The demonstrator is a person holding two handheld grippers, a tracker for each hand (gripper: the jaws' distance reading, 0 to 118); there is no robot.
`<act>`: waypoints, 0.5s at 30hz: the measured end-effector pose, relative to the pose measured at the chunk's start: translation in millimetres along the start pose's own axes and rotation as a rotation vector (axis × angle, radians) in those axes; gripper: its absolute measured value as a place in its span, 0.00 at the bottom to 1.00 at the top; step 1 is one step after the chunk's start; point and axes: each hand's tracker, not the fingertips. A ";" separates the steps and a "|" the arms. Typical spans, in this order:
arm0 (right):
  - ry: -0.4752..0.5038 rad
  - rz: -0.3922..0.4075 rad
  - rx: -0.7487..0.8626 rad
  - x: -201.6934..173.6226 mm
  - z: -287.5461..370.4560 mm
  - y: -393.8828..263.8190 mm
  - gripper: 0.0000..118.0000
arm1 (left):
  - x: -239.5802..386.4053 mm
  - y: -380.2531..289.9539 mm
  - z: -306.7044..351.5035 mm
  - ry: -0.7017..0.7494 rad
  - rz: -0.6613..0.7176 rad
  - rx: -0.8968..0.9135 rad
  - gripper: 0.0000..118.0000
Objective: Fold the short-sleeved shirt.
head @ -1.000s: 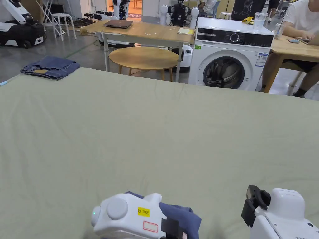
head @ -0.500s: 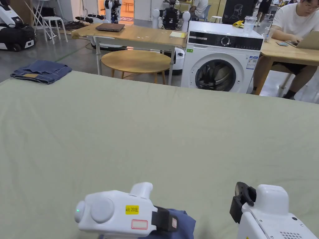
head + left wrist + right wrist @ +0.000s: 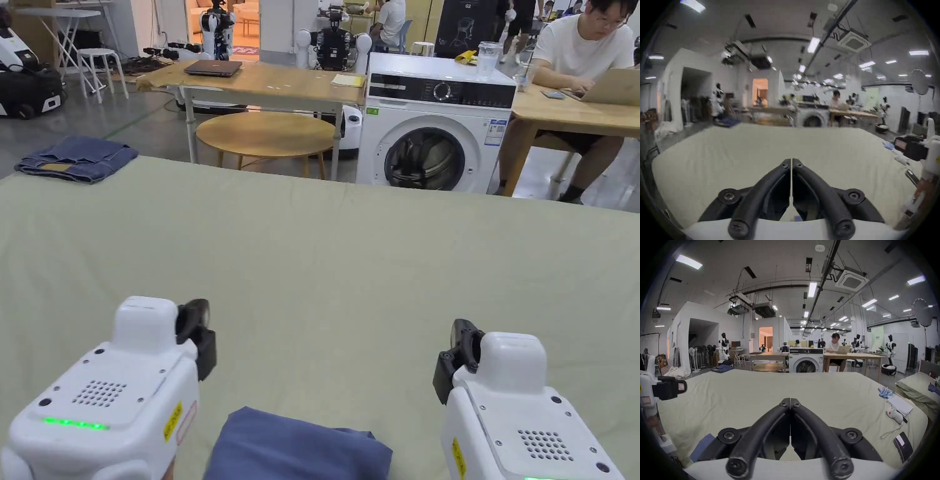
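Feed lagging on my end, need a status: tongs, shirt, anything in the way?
Left tongs shut, empty. Right tongs shut, empty. Blue shirt lies folded at the near edge of the green sheet, between them. Nothing in the way.

Robotics lab: humanoid robots [image 3: 724,346] (several), washing machine [image 3: 437,122], work tables [image 3: 262,76].

Left hand-held gripper [image 3: 791,162] jaws together, w/ nothing between, over bed sheet [image 3: 737,154].

2 grippers [image 3: 200,325] [image 3: 459,350], 1 folded blue shirt [image 3: 300,447] at bed's [image 3: 375,262] near edge, 1 jeans pile [image 3: 75,159] at far-left corner.
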 end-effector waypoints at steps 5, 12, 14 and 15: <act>-0.010 -0.001 0.024 -3.8 0.8 2.1 0.00 | -9.7 0.2 7.7 0.026 0.001 0.019 0.00; 0.108 0.006 -0.204 -11.6 22.4 -28.5 0.00 | -21.0 -8.9 2.8 -0.018 0.000 -0.072 0.00; 0.146 0.026 -0.306 -21.7 26.9 -47.8 0.00 | -23.7 -15.2 1.4 -0.032 0.004 -0.111 0.00; 0.182 0.025 -0.350 -26.5 28.4 -58.6 0.00 | -25.2 -19.0 1.4 -0.042 0.006 -0.134 0.00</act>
